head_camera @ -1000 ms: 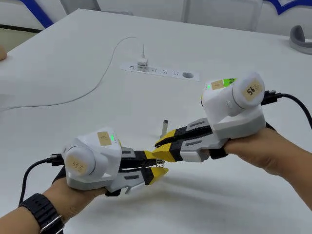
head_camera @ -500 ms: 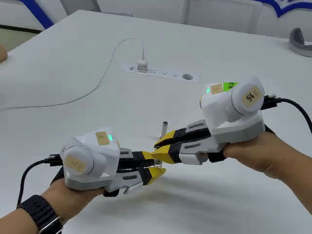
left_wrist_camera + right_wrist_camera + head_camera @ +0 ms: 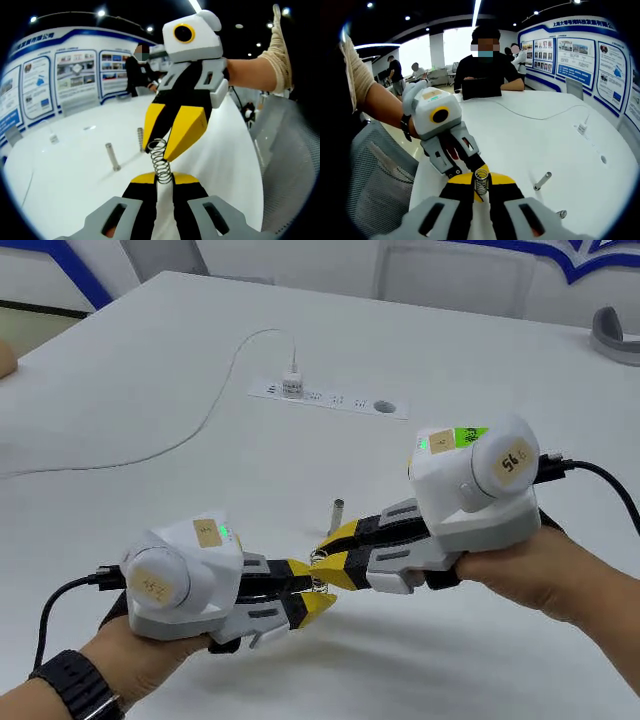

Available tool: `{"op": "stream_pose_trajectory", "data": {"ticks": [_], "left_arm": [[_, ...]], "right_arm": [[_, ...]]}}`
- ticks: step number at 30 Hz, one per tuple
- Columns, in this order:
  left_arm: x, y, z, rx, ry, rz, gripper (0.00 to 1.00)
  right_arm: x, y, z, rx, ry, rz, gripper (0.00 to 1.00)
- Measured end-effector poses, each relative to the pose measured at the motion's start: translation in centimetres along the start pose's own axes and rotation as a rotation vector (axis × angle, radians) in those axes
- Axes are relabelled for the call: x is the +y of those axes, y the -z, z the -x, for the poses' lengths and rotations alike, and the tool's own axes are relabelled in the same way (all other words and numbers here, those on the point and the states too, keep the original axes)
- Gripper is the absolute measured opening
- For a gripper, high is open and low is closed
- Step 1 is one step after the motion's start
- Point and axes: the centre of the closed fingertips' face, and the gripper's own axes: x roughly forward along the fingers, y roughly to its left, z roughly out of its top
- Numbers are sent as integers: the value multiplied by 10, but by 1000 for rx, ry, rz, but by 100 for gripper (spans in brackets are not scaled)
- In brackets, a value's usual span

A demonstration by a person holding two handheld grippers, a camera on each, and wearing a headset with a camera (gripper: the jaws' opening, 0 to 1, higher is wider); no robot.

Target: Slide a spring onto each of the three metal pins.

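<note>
Passing the small coiled steel spring from claw to claw in mid-air, you want one firm grip before the other lets go, so check both ends now. Your left gripper, white-bodied with black and yellow jaws, has its jaws drawn to a narrow slit and pinches the spring's lower coils, and the spring rises straight out of those tips. Your right gripper, of the same build, meets it nose to nose. Its jaws are likewise almost together around the upper coils, and its own view looks down the spring's open bore. Both claws look to have hold, with the spring bridging them above the white table and touching nothing else. To do this well, settle which claw carries: pinch across the coils near one end, leave the far end's bore free, and squeeze lightly so the coils don't crush or ping out sideways. Ease the other claw off slowly. The short upright metal pins stand beyond, one off to the side and another just behind the meeting tips, and both look bare. Line the bore over a pin's top before lowering.
</note>
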Motion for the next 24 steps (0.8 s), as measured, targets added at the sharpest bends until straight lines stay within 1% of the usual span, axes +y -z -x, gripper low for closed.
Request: {"op": "stream_pose_trajectory", "data": {"ticks": [6, 11, 16, 20, 24], "left_arm": [[-1, 1, 0, 11, 5, -15, 10], [-1, 0, 1, 5, 1, -14, 11], [4, -4, 1, -13, -24, -31, 11], [6, -5, 2, -18, -35, -35, 12], [11, -5, 4, -23, -48, -21, 17]], "right_arm": [[0, 0, -1, 0, 0, 4, 12], [0, -1, -1, -9, 2, -3, 12], [-3, -4, 0, -24, 17, -4, 12], [-5, -5, 0, -27, 26, -5, 11], [-9, -7, 1, -34, 36, -8, 11]]}}
